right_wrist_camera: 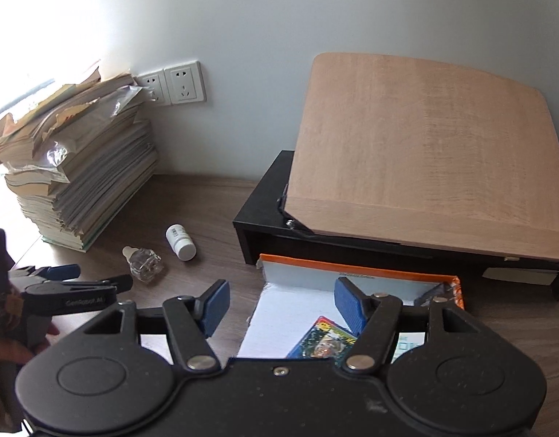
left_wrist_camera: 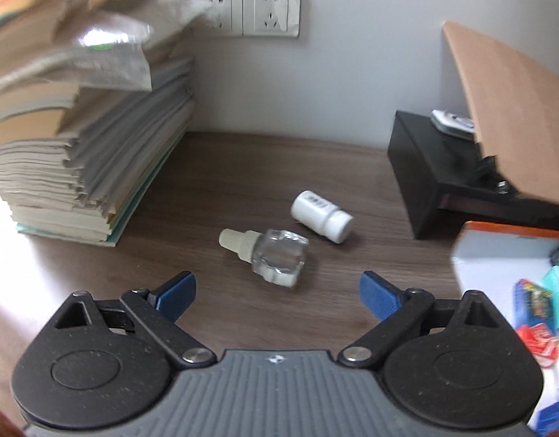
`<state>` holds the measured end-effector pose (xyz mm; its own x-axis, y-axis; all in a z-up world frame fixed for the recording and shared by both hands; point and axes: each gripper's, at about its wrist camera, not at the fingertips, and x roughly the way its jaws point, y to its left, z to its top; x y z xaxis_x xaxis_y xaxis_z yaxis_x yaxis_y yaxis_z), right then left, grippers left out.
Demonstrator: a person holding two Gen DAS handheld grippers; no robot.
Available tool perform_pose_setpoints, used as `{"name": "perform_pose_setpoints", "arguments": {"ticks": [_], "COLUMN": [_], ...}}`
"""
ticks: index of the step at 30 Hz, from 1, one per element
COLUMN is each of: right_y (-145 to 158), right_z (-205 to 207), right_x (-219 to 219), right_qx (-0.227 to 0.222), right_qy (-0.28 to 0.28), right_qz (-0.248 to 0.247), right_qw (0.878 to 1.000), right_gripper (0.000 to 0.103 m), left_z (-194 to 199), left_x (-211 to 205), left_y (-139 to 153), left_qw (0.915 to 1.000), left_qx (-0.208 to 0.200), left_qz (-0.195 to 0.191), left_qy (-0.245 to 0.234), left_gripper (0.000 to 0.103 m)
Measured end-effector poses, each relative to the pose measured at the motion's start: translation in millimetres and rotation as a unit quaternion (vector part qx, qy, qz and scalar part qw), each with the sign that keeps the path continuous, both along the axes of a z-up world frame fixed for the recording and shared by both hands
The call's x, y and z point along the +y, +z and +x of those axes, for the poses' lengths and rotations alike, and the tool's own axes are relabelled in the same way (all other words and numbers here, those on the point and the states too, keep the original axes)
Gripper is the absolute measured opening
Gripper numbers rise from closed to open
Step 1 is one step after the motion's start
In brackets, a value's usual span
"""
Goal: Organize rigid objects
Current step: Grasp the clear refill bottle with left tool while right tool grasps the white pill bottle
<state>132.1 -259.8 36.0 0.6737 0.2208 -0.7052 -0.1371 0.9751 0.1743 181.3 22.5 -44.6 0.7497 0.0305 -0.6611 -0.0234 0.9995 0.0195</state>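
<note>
A clear glass bottle with a cream dropper cap (left_wrist_camera: 270, 255) lies on its side on the dark wood desk (left_wrist_camera: 224, 167). A white pill bottle (left_wrist_camera: 321, 215) lies just behind it to the right. My left gripper (left_wrist_camera: 277, 293) is open and empty, a little short of the glass bottle. Both bottles also show in the right wrist view: the glass one (right_wrist_camera: 144, 263) and the white one (right_wrist_camera: 181, 242). My right gripper (right_wrist_camera: 281, 304) is open and empty, above the left edge of an open white box with an orange rim (right_wrist_camera: 352, 267).
A tall stack of books and papers (left_wrist_camera: 82, 138) stands at the left against the wall. A black stand (right_wrist_camera: 264, 215) with a tilted wooden board (right_wrist_camera: 425, 153) is at the right. The box holds several colourful packets (right_wrist_camera: 323, 338). Wall sockets (left_wrist_camera: 257, 11) are behind.
</note>
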Motion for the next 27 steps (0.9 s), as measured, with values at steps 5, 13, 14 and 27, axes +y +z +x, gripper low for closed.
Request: {"name": "perform_pose_setpoints", "arguments": {"ticks": [5, 13, 14, 27], "right_y": [-9, -25, -26, -48], "right_z": [13, 36, 39, 81], "right_x": [31, 70, 74, 115], "right_qx": [0.016, 0.033, 0.035, 0.049], "right_qy": [0.001, -0.005, -0.005, 0.026], "right_qz": [-0.011, -0.011, -0.012, -0.017], "right_qw": [1.0, 0.999, 0.999, 0.998], "right_gripper": [0.077, 0.077, 0.077, 0.077], "left_z": [28, 54, 55, 53], "left_x": [14, 28, 28, 47], "left_y": [-19, -44, -47, -51], "left_qw": [0.9985, 0.9958, 0.9957, 0.9907], "left_qx": [0.002, 0.0, -0.002, -0.03], "left_qz": [0.013, -0.012, -0.01, -0.037], "left_qy": [-0.053, -0.09, -0.093, -0.127], "left_gripper": [0.099, 0.099, 0.099, 0.081]}}
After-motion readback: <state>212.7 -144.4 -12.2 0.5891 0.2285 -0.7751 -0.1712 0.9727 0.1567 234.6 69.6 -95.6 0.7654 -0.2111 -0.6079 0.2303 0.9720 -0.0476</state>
